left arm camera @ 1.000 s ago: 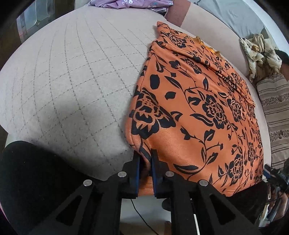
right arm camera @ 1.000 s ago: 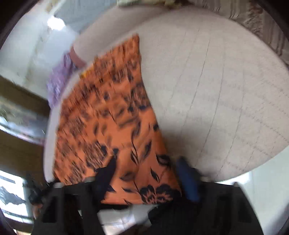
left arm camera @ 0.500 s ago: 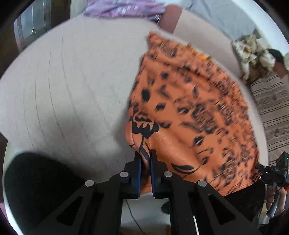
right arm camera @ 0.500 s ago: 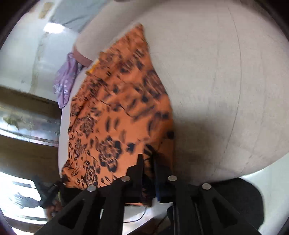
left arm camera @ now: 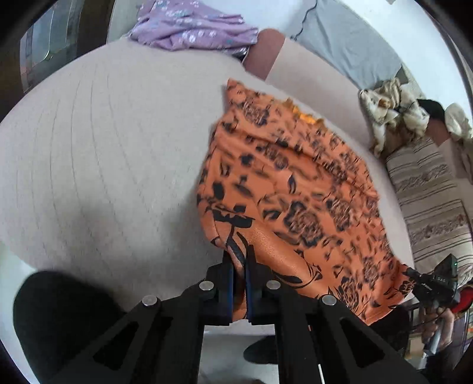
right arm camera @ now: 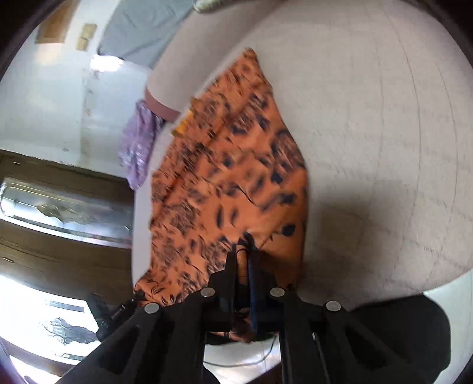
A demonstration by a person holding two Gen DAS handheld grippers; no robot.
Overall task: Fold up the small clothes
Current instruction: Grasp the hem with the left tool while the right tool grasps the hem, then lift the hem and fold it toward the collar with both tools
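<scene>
In the left wrist view, the left gripper [left arm camera: 239, 260] sits at the bottom centre of the frame with its jaws closed on the near left corner of the orange floral garment [left arm camera: 295, 201], the cloth pinched between the blue pads. In the right wrist view, the right gripper [right arm camera: 243, 260] is likewise at the bottom centre, jaws closed on the garment's near right edge [right arm camera: 230, 177], with a fold of orange cloth bunched between the fingers. A dark rounded shape fills the lower left corner of the left view and the lower right corner of the right view; what it is cannot be told. From the two grips the garment spreads away up the middle of both frames, lying on the beige quilted cushion [left arm camera: 103, 162], which shows bare to the left of the garment in the left view and to its right in the right view. A black device [left arm camera: 440, 280] pokes in at the lower right of the left view, just past the garment's corner. Farther off, along the right edge of that view, lies a striped cloth [left arm camera: 428, 201], with a cream crumpled cloth [left arm camera: 384, 118] above it. At the top of that view a purple garment [left arm camera: 189, 26] lies in a heap beyond the cushion, and a grey sheet [left arm camera: 348, 44] lies to its right. In the right view a dark wooden cabinet [right arm camera: 59, 224] fills the left side.
</scene>
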